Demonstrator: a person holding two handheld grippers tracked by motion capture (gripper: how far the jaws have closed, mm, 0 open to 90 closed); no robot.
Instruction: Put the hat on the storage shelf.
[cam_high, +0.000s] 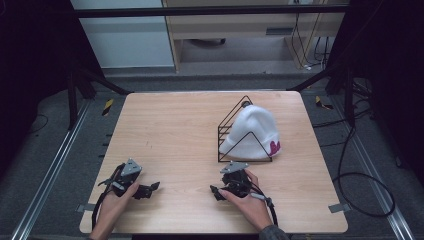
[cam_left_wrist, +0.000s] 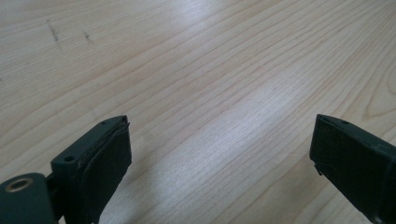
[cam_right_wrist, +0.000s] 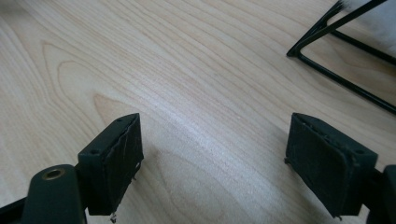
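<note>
The worktop (cam_high: 175, 130) is pale wood with a flowing grain and a few small dark marks. The hat (cam_high: 252, 131) is white with a magenta patch at its 4 o'clock edge. The wire stand (cam_high: 231, 131) around it is black. Both grippers' fingers (cam_left_wrist: 100, 163) are black.

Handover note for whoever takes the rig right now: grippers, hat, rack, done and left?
Left gripper: jaws open, nothing between them, resting low at the near left of the table.
Right gripper: jaws open, nothing held, near the front corner of the black wire rack.
White knit hat: sits on the rack at the table's right side, pink mark at its lower edge.
Done: nothing gripped so far.
Left: likely reaching for the hat; right gripper is closest.
</note>
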